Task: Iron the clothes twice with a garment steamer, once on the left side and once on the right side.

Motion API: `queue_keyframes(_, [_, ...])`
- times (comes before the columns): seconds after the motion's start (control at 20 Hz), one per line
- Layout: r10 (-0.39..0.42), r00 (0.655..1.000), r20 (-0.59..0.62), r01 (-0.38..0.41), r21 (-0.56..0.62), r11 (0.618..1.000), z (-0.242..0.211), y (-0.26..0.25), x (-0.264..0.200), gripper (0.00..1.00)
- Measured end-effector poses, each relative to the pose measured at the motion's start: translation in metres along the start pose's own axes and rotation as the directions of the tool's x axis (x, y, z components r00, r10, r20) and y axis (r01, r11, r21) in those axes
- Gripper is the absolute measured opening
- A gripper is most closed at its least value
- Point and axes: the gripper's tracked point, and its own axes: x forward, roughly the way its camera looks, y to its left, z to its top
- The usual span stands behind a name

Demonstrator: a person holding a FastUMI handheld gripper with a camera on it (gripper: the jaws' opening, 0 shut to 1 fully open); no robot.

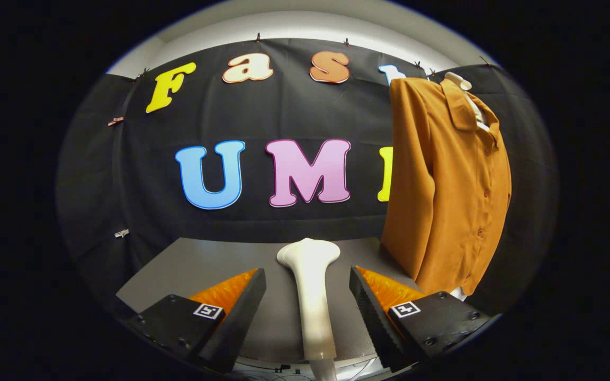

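Observation:
A white garment steamer (313, 286) lies on the grey table (188, 264), its wide head pointing toward the back wall and its handle running back between my fingers. My gripper (307, 274) is open, one finger on each side of the handle with a gap on both sides, touching nothing. An orange-brown button-up shirt (448, 185) hangs upright to the right of the steamer and beyond my right finger. It hangs on a white form whose neck (459, 80) shows at the collar, and its hem reaches down near the table.
The black cloth wall closes off the back and both sides of the table. Bare grey tabletop lies left of the steamer. Thin cables (284, 368) run along the table's near edge below the steamer handle.

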Motion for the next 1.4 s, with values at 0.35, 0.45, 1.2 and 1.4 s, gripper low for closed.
queue_keyframes(0.35, [0.032,0.986,-0.163,-0.032,0.005,0.999,-0.037,0.000,0.041,0.98])
queue_keyframes(0.45, [0.026,0.980,-0.198,-0.026,0.004,1.000,-0.043,-0.003,0.048,0.88])
queue_keyframes(1.2, [0.027,0.959,-0.282,-0.013,0.050,0.999,-0.058,-0.006,0.056,0.37])
queue_keyframes(1.4, [0.057,0.966,-0.251,-0.053,0.023,0.998,-0.047,0.002,0.047,0.37])
